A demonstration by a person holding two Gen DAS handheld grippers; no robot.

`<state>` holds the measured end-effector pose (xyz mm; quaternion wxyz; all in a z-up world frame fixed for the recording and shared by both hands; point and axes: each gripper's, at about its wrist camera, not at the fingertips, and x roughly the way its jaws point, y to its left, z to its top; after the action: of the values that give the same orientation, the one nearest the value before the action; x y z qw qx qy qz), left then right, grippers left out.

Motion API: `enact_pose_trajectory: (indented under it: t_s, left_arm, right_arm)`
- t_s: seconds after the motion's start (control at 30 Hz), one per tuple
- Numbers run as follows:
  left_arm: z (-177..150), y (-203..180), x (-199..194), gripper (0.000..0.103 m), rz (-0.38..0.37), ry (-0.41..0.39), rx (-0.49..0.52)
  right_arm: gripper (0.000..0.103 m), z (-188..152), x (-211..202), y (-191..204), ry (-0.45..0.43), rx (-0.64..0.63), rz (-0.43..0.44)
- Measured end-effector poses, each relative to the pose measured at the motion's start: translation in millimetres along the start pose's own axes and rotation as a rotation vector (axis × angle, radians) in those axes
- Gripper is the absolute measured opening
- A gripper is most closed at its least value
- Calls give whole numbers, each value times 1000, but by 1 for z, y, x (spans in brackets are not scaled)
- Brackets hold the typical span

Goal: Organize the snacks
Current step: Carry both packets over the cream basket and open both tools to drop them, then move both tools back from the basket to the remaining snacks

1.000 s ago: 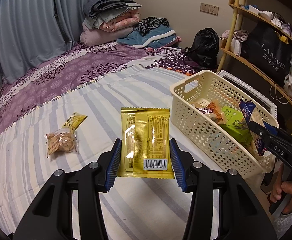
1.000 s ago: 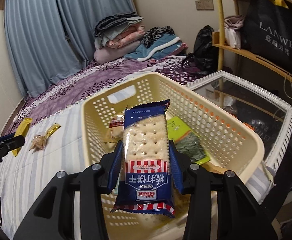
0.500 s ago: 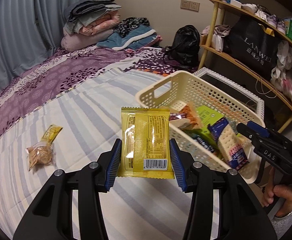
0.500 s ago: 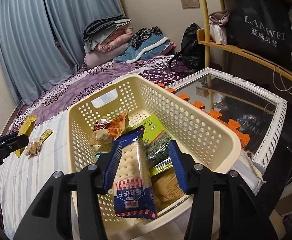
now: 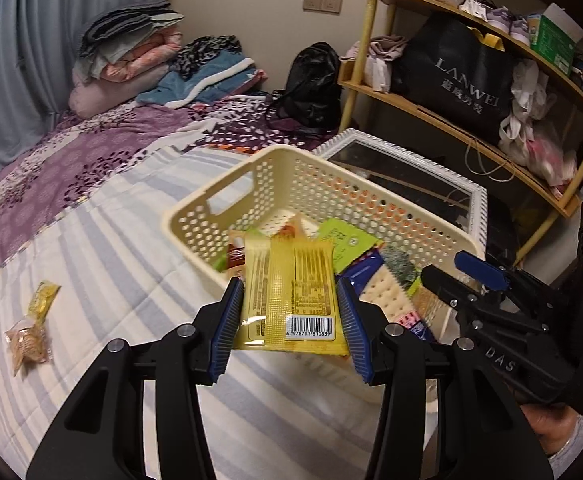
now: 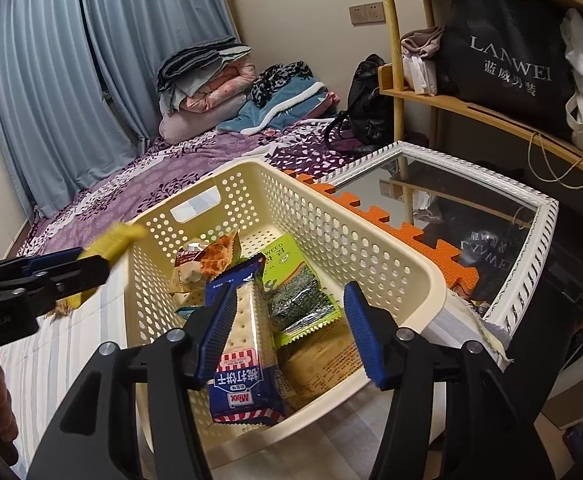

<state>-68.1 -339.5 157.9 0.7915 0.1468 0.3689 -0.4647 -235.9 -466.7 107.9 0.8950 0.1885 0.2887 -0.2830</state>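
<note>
**Left wrist view: yellow packet carried to the basket as the right tool lets go**

Left wrist view first, from the biggest thing down. I have the striped bed [image 5: 139, 280] as my work surface, and the cream basket [image 5: 195, 216] sits at its right edge, beside the mirror, so both hands can reach it. My left tool [image 5: 287, 308] is clamped tight on the yellow packet [image 5: 291, 288], pads on its two long edges, and holds it flat and raised near the basket's near rim, I judge so that it can drop in cleanly.

My right tool [image 6: 291, 328] hangs over the basket's near end. Its jaws have just been opening; the blue cracker pack [image 6: 247, 352] stands between them, leaning on the left pad, clear of the right one, its lower end down among the seaweed pack [image 6: 299, 300] and the other snacks. I read that as a release.

Far left on the bed, a clear biscuit bag [image 5: 27, 340] and a small yellow sachet [image 5: 43, 296] lie touching, yet to be gathered.
</note>
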Motion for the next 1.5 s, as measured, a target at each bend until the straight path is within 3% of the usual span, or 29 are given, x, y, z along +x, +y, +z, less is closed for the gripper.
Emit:
enact_pose_trajectory:
  t_s: [0.2, 0.4, 0.47, 0.5, 0.53, 0.63, 0.7, 0.87, 1.1, 1.5]
  left_arm:
    - [-1, -3, 27, 49, -56, 23, -23]
    - [-3, 6, 28, 50, -39, 35, -38]
    - [-3, 11, 26, 60, -25, 38, -46]
    - [-3, 13, 25, 76, -8, 36, -52]
    - [-3, 15, 23, 86, 7, 29, -56]
    - [-4, 20, 21, 93, 18, 29, -70]
    - [-6, 24, 21, 99, 28, 35, -81]
    - [-8, 34, 18, 100, 59, 41, -104]
    - [-11, 44, 11, 100, 165, 32, -79]
    - [-15, 62, -4, 100, 228, 17, -94]
  right_arm:
    - [56, -1, -4, -5, 2, -12, -17]
    - [56, -1, -5, -9, -3, 6, -21]
    - [57, -1, -4, -7, -1, 8, -14]
    - [60, -2, -3, -5, -2, 7, -11]
    - [65, -2, -3, -4, -2, 5, -10]
    - [80, -2, -4, 2, -12, -4, -7]
    - [81, -3, -5, 6, -14, -11, -3]
    - [90, -2, -6, 8, -14, -3, 4]
    - [97, 0, -6, 16, -10, -2, 37]
    - [98, 0, -6, 35, 4, -33, 61]
